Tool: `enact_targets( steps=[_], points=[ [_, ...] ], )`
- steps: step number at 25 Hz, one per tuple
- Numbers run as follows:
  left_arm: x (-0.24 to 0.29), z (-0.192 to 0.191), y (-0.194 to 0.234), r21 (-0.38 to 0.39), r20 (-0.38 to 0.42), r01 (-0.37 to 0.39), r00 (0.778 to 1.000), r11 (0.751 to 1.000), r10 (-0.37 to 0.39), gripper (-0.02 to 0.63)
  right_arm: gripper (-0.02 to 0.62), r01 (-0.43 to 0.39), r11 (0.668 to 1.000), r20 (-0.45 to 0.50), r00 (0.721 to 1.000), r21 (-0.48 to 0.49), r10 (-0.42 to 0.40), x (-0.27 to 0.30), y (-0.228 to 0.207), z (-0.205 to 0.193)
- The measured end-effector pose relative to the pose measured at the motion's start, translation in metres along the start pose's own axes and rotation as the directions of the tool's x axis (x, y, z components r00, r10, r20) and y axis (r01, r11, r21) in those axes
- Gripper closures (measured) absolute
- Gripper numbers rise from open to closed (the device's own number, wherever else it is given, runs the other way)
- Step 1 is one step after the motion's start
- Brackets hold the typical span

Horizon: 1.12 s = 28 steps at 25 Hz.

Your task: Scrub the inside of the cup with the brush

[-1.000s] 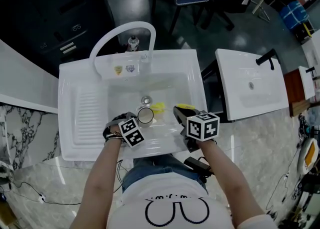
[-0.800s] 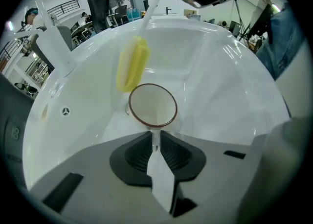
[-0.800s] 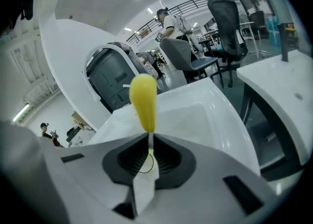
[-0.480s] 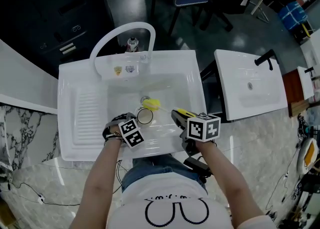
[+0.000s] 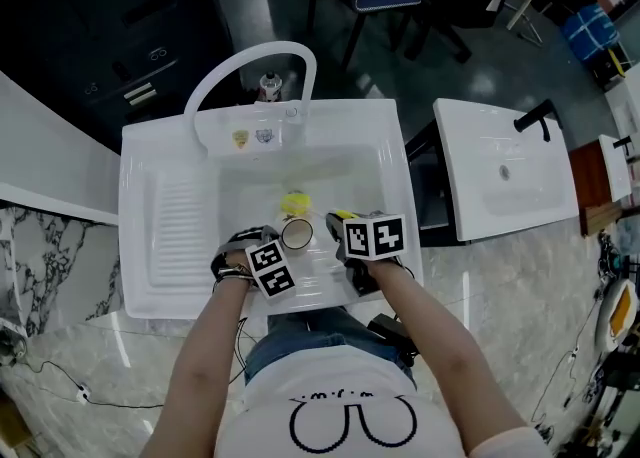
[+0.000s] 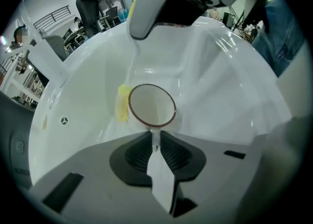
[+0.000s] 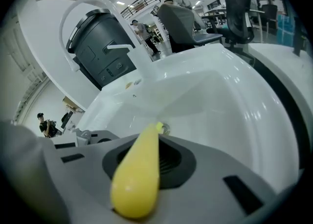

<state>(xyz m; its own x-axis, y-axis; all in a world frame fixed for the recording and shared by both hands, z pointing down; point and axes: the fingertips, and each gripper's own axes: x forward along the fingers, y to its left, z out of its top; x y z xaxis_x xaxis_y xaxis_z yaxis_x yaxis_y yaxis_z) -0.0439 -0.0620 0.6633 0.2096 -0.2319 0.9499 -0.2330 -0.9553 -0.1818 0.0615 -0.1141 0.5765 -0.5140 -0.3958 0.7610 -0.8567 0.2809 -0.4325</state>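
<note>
A white cup with a brown rim (image 6: 151,104) stands in the sink basin (image 5: 355,171), mouth up toward me. My left gripper (image 6: 155,142) is shut on its handle, and the cup (image 5: 296,234) sits just ahead of that gripper (image 5: 275,246) in the head view. My right gripper (image 5: 340,223) is shut on the yellow handle of the brush (image 7: 139,179). The brush's thin clear stem runs down to its yellow head (image 6: 122,103), which lies right beside the cup's rim on the far side, outside the mouth. That head (image 5: 294,204) shows just beyond the cup.
An arched white faucet (image 5: 250,71) stands at the sink's back edge. A ribbed draining board (image 5: 180,221) lies left of the basin. The drain (image 6: 64,120) is in the basin floor. A second white basin (image 5: 505,181) stands to the right; marble counter (image 5: 130,366) surrounds me.
My right gripper has come left and down toward the cup. The brush head has slid from the cup's right side to just behind its rim. The left gripper and cup have kept still.
</note>
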Motion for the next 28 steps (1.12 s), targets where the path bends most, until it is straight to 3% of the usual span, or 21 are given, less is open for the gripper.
enact_targets(
  steps=[6,13,17,22,28],
  points=[
    [-0.001,0.003,-0.002,0.020,-0.003,-0.004,1.000,1.000,0.004,0.543,0.557,0.006,1.000,0.000,1.000,0.006,-0.006,0.004,0.003,0.004],
    [0.000,0.004,0.000,-0.001,-0.003,0.000,1.000,1.000,0.000,0.543,0.557,-0.018,0.980,0.052,0.998,-0.198,0.029,-0.055,0.035,0.007],
    [0.001,0.005,0.001,-0.009,-0.007,0.004,1.000,1.000,-0.004,0.543,0.557,-0.022,0.966,0.055,0.998,-0.258,0.038,-0.074,0.050,0.000],
    [0.000,0.007,0.003,-0.012,-0.011,-0.005,1.000,1.000,0.005,0.543,0.557,0.015,0.944,0.035,0.999,-0.331,-0.003,-0.056,0.054,-0.001],
    [-0.002,0.010,0.001,0.038,-0.024,-0.003,1.000,0.999,0.004,0.542,0.557,0.023,0.927,-0.024,0.999,-0.375,-0.034,-0.018,0.047,0.003]
  ],
)
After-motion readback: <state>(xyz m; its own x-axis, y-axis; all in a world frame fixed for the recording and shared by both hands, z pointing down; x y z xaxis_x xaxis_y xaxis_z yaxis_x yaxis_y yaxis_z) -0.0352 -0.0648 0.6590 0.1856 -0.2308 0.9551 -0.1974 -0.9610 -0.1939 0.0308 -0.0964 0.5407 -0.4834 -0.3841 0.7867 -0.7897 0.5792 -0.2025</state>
